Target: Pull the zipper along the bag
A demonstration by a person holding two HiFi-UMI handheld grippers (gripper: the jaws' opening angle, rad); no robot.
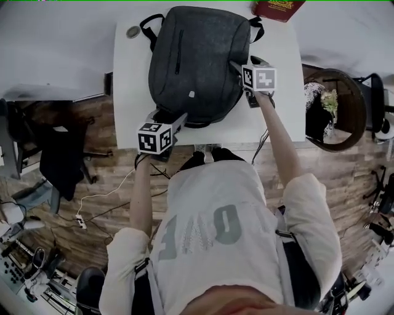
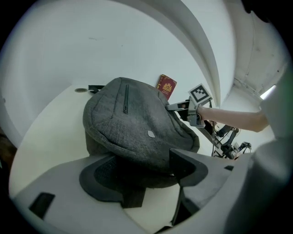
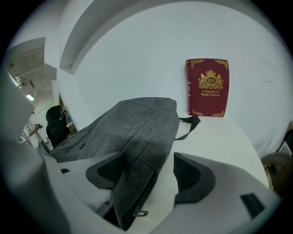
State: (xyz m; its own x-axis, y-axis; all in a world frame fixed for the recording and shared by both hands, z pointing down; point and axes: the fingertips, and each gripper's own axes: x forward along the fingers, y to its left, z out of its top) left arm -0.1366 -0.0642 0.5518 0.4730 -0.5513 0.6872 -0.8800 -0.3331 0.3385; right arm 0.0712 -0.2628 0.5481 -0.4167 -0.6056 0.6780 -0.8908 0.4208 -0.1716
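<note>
Grey bag (image 1: pixel 194 61) lies flat on the worktop (image 1: pixel 132 92), top end toward the red book (image 1: pixel 277 7). Left tool (image 2: pixel 153 170) sits spread around the bag's end farthest from the book. Right tool (image 3: pixel 146 176) is spread too, with the tiny zipper pull (image 3: pixel 136 212) between its jaws, unpinched. Fabric looks soft and floppy, probably bunches unless pinned. I'd pinch that pull itself, likely slippy.

The dark grey fabric backpack (image 1: pixel 194 61) lies flat, front panel up, on the white table (image 1: pixel 132 80), with its black straps toward the table's far edge. Its small zipper pull (image 3: pixel 139 212) hangs at the side seam facing the table's right edge.
</note>
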